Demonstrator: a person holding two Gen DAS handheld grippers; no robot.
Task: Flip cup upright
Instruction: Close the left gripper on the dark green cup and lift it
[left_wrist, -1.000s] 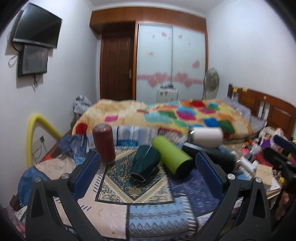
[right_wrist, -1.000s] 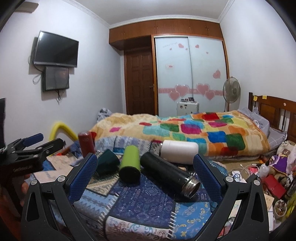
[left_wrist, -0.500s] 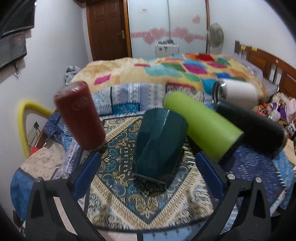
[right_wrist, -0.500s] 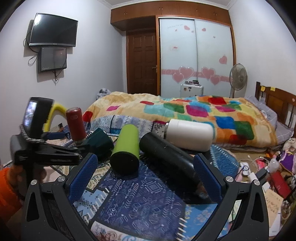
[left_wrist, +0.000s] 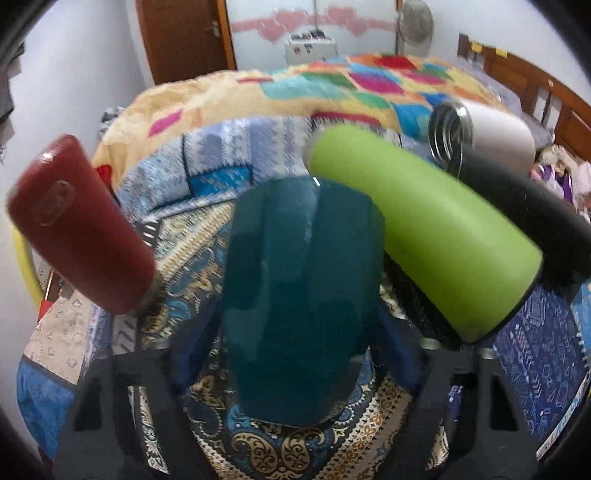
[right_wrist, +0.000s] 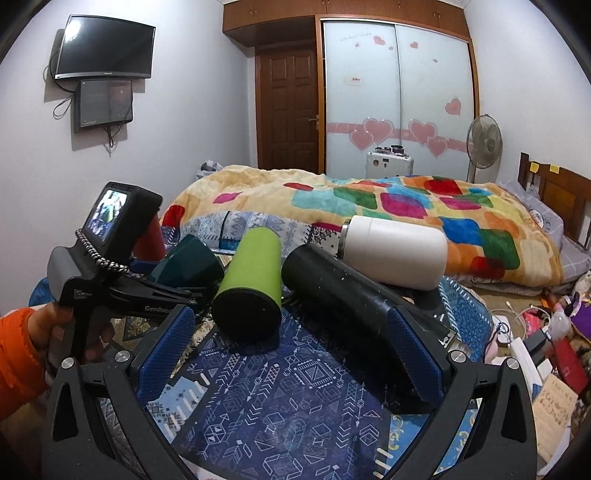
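A dark teal cup (left_wrist: 299, 295) lies on its side on the patterned cloth, its base toward me in the left wrist view. My left gripper (left_wrist: 295, 354) is open, its blue pads on either side of the cup's near end; whether they touch it I cannot tell. The cup also shows in the right wrist view (right_wrist: 188, 260), with the left gripper (right_wrist: 192, 295) reaching to it. My right gripper (right_wrist: 290, 350) is open and empty above the blue cloth, in front of a green tumbler (right_wrist: 251, 288) and a black flask (right_wrist: 354, 302).
A dark red bottle (left_wrist: 81, 225) stands left of the teal cup. The green tumbler (left_wrist: 424, 236), black flask (left_wrist: 535, 225) and a white flask (left_wrist: 487, 133) lie on their sides to its right. A bed (right_wrist: 369, 206) lies behind; clutter (right_wrist: 546, 332) fills the right.
My left gripper has moved forward and down until its pads flank the teal cup, which now fills its view. My right gripper has edged a little closer to the green tumbler and black flask.
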